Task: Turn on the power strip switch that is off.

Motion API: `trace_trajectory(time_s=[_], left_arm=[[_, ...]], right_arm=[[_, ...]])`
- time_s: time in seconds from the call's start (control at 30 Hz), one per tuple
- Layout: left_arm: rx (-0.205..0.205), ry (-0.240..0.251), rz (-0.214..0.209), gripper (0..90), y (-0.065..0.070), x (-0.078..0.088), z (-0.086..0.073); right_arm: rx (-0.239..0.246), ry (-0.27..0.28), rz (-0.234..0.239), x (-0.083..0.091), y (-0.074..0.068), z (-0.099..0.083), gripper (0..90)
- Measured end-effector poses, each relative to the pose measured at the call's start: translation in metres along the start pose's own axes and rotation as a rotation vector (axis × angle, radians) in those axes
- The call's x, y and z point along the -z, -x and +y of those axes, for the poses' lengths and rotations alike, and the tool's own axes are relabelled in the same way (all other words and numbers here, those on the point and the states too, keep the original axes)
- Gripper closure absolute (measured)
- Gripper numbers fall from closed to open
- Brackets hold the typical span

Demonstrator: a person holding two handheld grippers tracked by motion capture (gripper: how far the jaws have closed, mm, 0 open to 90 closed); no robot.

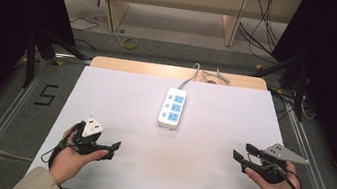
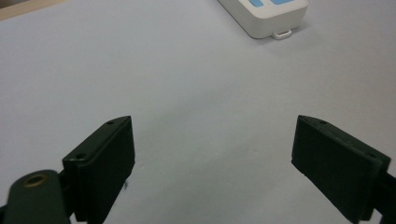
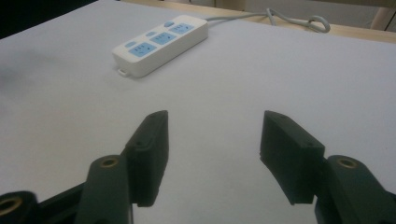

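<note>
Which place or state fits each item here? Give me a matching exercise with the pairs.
Items
1. power strip
2. left gripper
3. right gripper
4. cord

Places or states
A. near the table's right edge, jaws open, nothing between them
B. runs off the table's far edge
C. lies at mid-table, white with blue sockets
D. near the table's left front edge, jaws open and empty

Pairs: 1-C, 2-D, 3-A, 4-B

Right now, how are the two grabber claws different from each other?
The left gripper sits at the table's left edge, the right gripper at its right edge. The left gripper's grey plate is small; the right gripper's sticks out longer. Both are open, empty and aimed inward, the power strip beyond them.
</note>
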State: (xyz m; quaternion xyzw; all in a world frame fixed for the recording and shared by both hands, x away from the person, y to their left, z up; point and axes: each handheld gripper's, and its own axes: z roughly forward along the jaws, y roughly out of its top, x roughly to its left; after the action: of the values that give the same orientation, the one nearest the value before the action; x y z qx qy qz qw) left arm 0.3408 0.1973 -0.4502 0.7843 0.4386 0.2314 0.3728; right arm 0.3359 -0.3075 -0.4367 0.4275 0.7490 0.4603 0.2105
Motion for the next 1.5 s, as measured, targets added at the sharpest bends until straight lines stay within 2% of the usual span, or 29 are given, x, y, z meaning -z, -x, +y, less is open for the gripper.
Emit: trace_trajectory(time_s=[0.23,0.33,0.5,0.6,0.8,1.5], left_arm=[[-0.007,-0.005,0.011,13.6,-0.001,-0.001,-0.001],[-0.006,-0.005,0.009,13.9,-0.001,-0.002,-0.001],[-0.01,-0.012,0.006,14.1,-0.001,-0.002,-0.001],[-0.008,-0.012,0.006,14.2,-0.001,-0.002,-0.001],[-0.011,-0.015,0.003,14.3,0.0,-0.002,-0.001],[-0.008,-0.012,0.0,14.4,0.001,-0.003,0.0]], right_arm=[[0.025,-0.029,-0.007,-0.001,-0.002,0.003,67.4],[0.052,-0.041,-0.014,-0.002,-0.004,0.004,78.7],[0.073,-0.057,-0.024,-0.004,-0.005,0.009,90.0],[0.076,-0.071,-0.027,-0.006,-0.006,0.011,90.0],[0.087,-0.066,-0.028,-0.011,-0.007,0.016,90.0],[0.113,-0.079,0.018,-0.037,-0.017,0.036,90.0]])
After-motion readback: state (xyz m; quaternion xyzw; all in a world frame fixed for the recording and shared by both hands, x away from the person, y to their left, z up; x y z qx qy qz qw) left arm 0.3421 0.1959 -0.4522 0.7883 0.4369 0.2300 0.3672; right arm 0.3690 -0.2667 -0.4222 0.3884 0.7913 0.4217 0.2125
